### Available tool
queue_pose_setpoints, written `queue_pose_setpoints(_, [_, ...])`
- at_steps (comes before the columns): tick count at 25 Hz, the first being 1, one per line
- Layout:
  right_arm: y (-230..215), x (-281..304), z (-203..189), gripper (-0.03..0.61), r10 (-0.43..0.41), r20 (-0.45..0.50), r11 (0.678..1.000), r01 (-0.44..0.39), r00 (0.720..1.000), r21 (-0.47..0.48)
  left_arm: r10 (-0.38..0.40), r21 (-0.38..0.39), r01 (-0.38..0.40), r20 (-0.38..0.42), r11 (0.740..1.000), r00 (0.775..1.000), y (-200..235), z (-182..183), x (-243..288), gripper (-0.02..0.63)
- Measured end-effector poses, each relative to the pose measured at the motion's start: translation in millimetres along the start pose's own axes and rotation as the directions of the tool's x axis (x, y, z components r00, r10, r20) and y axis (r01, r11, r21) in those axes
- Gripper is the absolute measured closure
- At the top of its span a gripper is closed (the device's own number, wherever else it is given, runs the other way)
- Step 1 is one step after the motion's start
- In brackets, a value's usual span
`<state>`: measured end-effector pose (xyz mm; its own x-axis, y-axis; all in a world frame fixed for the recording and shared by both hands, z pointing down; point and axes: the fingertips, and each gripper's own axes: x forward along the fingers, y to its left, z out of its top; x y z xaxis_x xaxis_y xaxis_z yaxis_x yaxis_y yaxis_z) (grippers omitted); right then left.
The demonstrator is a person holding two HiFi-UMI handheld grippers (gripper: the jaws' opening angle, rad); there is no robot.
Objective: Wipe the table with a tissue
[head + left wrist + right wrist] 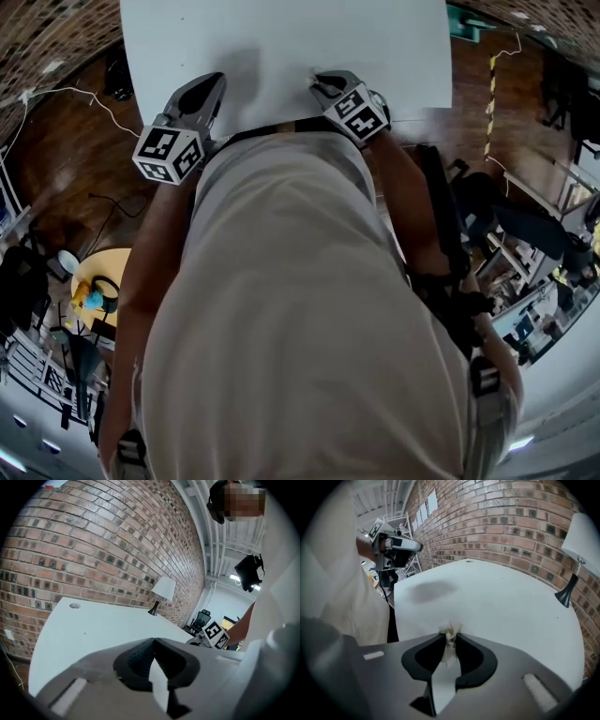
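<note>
On the broad white counter [281, 37], this wipe will go best, I judge, with the right claw [451, 634] pressing down firmly and sweeping in long overlapping passes away from the near edge. The left claw [153, 641], closed on nothing, should hold clear. The small, crumpled off-white tissue [449, 648] is pinched between the right claw's jaws, bunched at their tips and seemingly touching the counter near that edge.

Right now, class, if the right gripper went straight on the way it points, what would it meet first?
The white table, close below the right gripper. The tissue pinched in its tips would likely touch first, if it isn't touching already.
</note>
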<state>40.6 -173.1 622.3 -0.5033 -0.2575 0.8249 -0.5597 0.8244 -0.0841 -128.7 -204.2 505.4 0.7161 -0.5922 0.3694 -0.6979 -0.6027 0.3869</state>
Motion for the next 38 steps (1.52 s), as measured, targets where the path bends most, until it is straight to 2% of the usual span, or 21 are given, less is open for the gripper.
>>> queue_pose_setpoints(4, [-21, -16, -22, 0.503, -0.001, 0.015, 0.999, 0.001, 1.000, 0.041, -0.002, 0.007, 0.002, -0.018, 1.000, 1.000, -16, 1, 20, 0.607])
queue_pose_setpoints(9, [-69, -36, -48, 0.503, -0.079, -0.047, 0.997, 0.080, 0.996, 0.024, -0.025, 0.007, 0.025, -0.016, 1.000, 1.000, -36, 8, 50, 0.607])
queue_pose_setpoints(13, [-104, -51, -44, 0.503, -0.082, 0.001, 0.996, 0.082, 0.997, 0.037, -0.022, 0.012, 0.022, -0.023, 1.000, 0.999, -53, 12, 69, 0.607])
queue_pose_setpoints(20, [-150, -69, -22, 0.503, -0.056, 0.068, 0.998, 0.057, 0.996, -0.013, 0.029, -0.001, -0.029, -0.025, 1.000, 0.999, -67, 19, 88, 0.607])
queue_pose_setpoints(31, [-194, -48, -7, 0.503, 0.008, 0.071, 0.996, -0.001, 0.997, -0.093, 0.116, -0.022, -0.117, -0.030, 0.993, 0.993, -68, 18, 103, 0.607])
queue_pose_setpoints(35, [-223, -52, -20, 0.503, -0.016, 0.061, 0.999, 0.019, 0.998, -0.045, 0.107, -0.039, -0.109, -0.040, 0.993, 0.993, -74, 18, 122, 0.607])
queue_pose_setpoints(38, [-248, -48, -17, 0.503, -0.038, 0.058, 0.999, 0.039, 0.998, -0.016, 0.139, -0.054, -0.141, -0.029, 0.989, 0.990, -72, 19, 124, 0.607])
